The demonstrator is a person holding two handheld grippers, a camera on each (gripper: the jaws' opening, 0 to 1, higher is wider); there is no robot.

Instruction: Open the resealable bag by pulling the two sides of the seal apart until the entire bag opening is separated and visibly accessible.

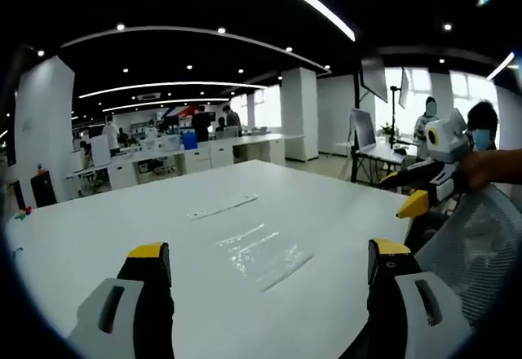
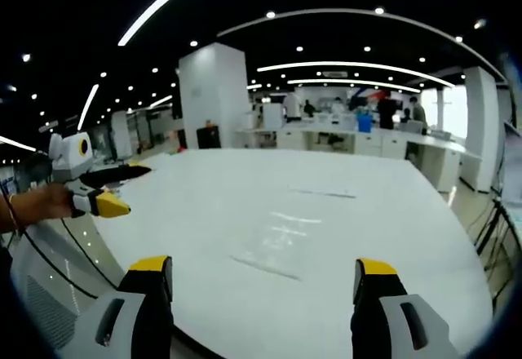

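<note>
Resealable bag [image 1: 263, 256] flat on white table [image 1: 106, 228], long axis diagonal, left gripper [image 1: 269, 263] and right gripper [image 2: 264, 279] spread apart, empty.

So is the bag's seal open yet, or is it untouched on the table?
Untouched, it seems: the clear bag lies flat on the white table, both grippers open and clear of it. Whether its seal is shut, cannot tell.

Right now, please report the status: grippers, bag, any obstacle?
Left gripper open, right gripper open, both holding nothing. Clear plastic resealable bag flat on white table, untouched. Nothing blocking it.
</note>
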